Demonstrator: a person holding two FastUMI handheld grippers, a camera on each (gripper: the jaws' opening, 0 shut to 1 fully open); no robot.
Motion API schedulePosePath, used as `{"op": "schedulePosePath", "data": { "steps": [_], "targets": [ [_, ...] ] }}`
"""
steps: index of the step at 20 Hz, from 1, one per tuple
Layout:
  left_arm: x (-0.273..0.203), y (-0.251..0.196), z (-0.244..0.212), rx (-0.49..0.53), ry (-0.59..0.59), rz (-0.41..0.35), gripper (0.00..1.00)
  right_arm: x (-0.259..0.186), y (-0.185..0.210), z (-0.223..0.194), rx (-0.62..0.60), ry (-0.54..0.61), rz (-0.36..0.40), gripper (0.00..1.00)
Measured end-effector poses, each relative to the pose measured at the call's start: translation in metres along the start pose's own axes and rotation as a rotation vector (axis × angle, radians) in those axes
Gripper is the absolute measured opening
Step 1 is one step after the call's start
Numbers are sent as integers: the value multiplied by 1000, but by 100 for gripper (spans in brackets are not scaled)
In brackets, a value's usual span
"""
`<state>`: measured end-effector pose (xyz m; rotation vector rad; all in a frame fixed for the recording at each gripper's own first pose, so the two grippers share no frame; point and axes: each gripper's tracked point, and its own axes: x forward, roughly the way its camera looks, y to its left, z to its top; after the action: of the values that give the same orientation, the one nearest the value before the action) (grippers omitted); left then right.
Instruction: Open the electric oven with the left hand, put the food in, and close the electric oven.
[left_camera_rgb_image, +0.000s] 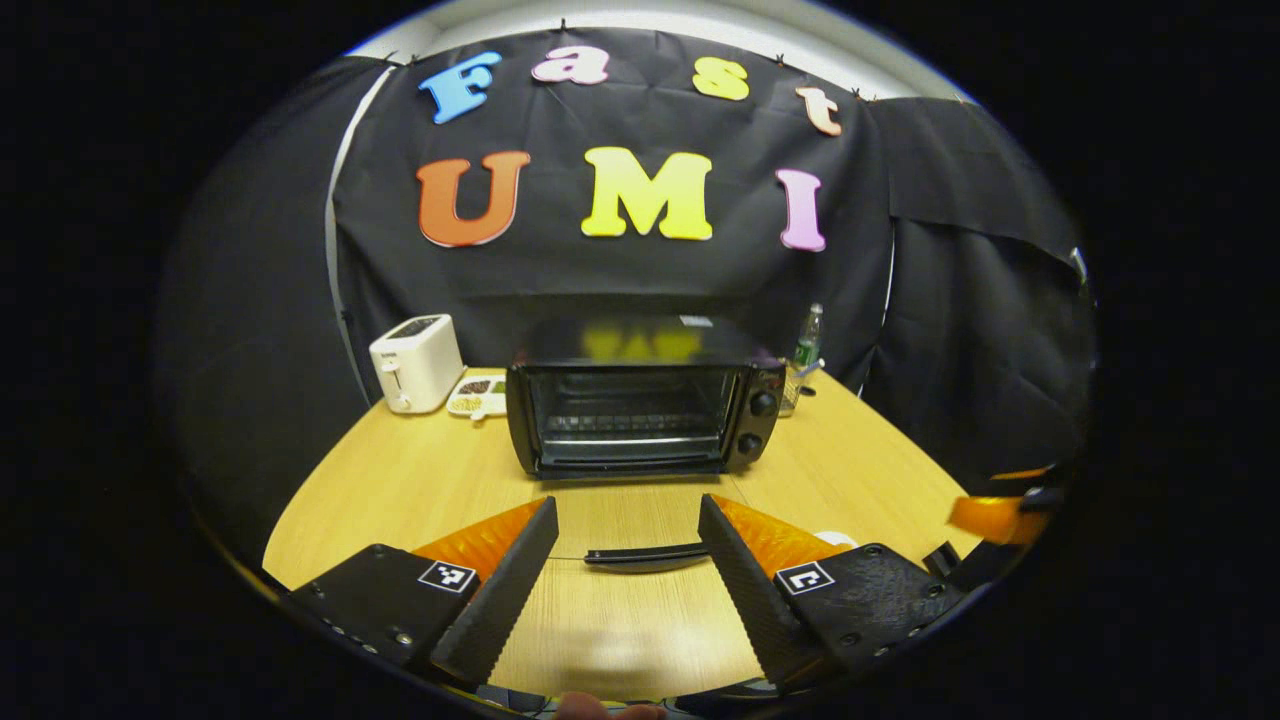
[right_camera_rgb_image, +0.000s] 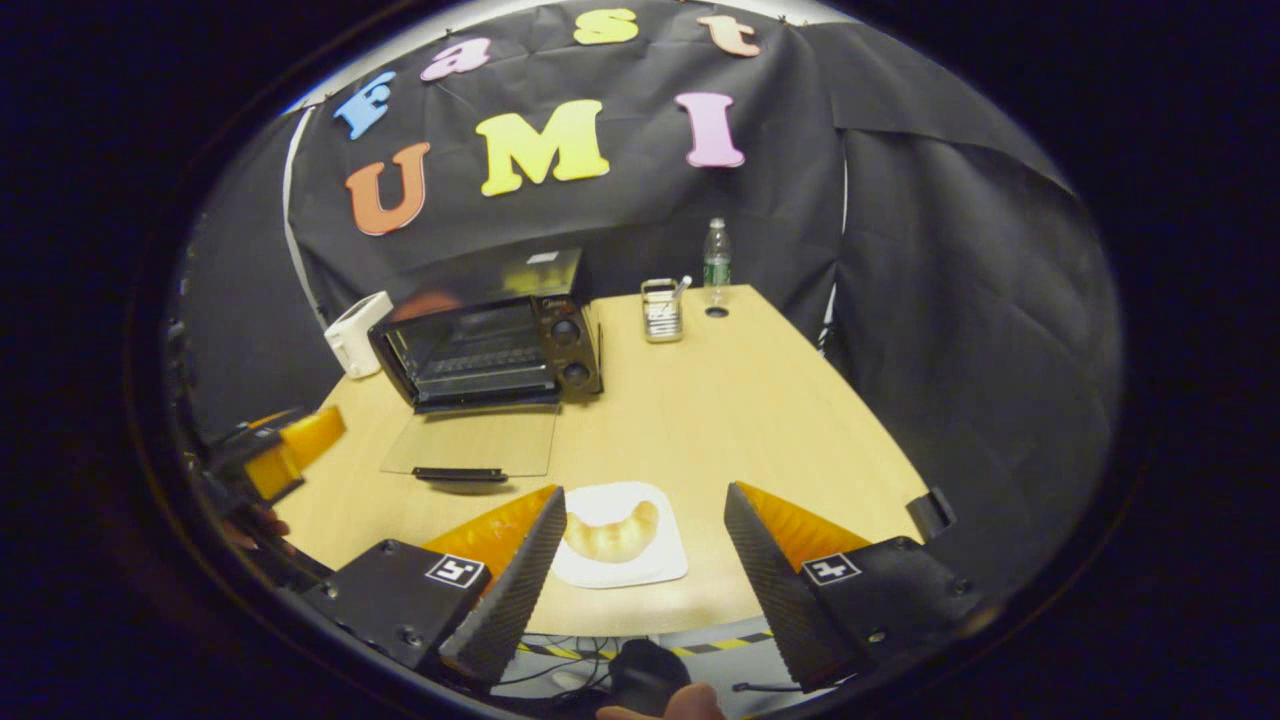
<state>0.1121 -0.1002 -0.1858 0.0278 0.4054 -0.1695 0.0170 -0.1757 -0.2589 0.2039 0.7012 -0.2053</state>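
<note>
The black electric oven (left_camera_rgb_image: 640, 410) (right_camera_rgb_image: 490, 345) stands at the back of the wooden table with its glass door (right_camera_rgb_image: 470, 440) folded down flat. The door's black handle (left_camera_rgb_image: 645, 553) lies just beyond and between the fingers of my left gripper (left_camera_rgb_image: 625, 502), which is open and holds nothing. A croissant (right_camera_rgb_image: 612, 532) rests on a white plate (right_camera_rgb_image: 640, 572) near the table's front edge. My right gripper (right_camera_rgb_image: 645, 490) hovers open just above and in front of it, touching nothing. The left gripper (right_camera_rgb_image: 280, 450) also appears at the left edge of the right gripper view.
A white toaster (left_camera_rgb_image: 415, 362) and a small tray of food (left_camera_rgb_image: 478, 395) sit left of the oven. Right of the oven are a metal holder (right_camera_rgb_image: 661, 310) and a water bottle (right_camera_rgb_image: 716, 255). Bare wooden table (right_camera_rgb_image: 740, 400) stretches right of the oven.
</note>
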Motion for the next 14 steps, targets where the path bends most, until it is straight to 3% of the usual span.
{"op": "schedulePosePath", "data": {
  "steps": [6, 14],
  "targets": [
    [-56, 24, 57, -23, -130, 91, 93, 60, 12, -46, 88, 175, 59, 97],
    [-50, 43, 96, -62, -170, 182, 93, 115, 14, -74, 82, 319, 63, 90]
  ]
}}
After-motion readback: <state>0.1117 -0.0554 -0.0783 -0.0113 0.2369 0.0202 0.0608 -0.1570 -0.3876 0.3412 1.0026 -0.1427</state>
